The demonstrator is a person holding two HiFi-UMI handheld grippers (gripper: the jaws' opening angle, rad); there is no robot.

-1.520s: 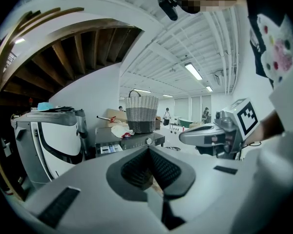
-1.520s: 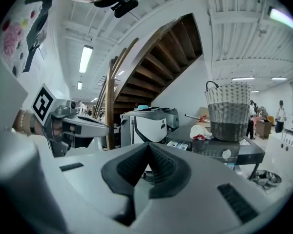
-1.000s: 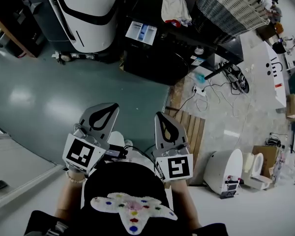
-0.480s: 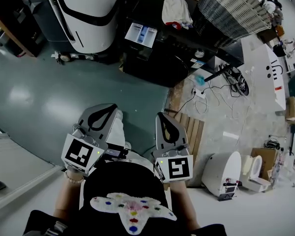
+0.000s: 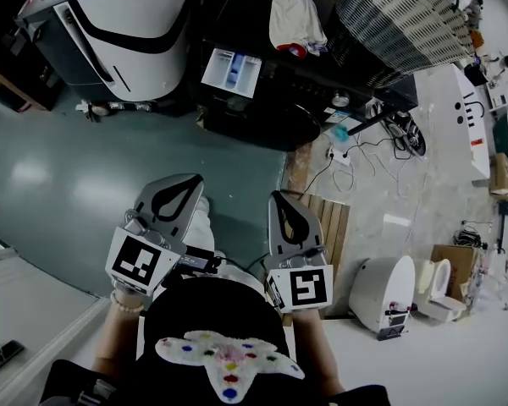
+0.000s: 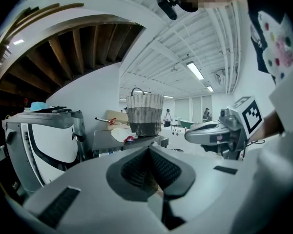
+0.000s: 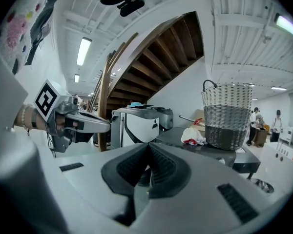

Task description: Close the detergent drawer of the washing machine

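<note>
The black washing machine (image 5: pixel 262 100) stands ahead of me on the floor. Its white and blue detergent drawer (image 5: pixel 231 68) is pulled out at its top left. My left gripper (image 5: pixel 171 200) and right gripper (image 5: pixel 289 218) are held side by side in front of my body, well short of the machine. Both are shut with nothing between their jaws. In the left gripper view the left gripper (image 6: pixel 149 150) points level towards the machine's dark top (image 6: pixel 110 140). The right gripper (image 7: pixel 147 147) points the same way.
A crumpled cloth (image 5: pixel 295 19) and a wicker basket (image 5: pixel 398 11) sit on the machine's top. A white and black appliance (image 5: pixel 127 15) stands to its left. Cables (image 5: pixel 356 152), a wooden pallet (image 5: pixel 332 218) and a white round device (image 5: pixel 385 290) lie to the right.
The washing machine and its open drawer have come nearer and shifted left in the head view. Both grippers keep their place before my body and stay shut.
</note>
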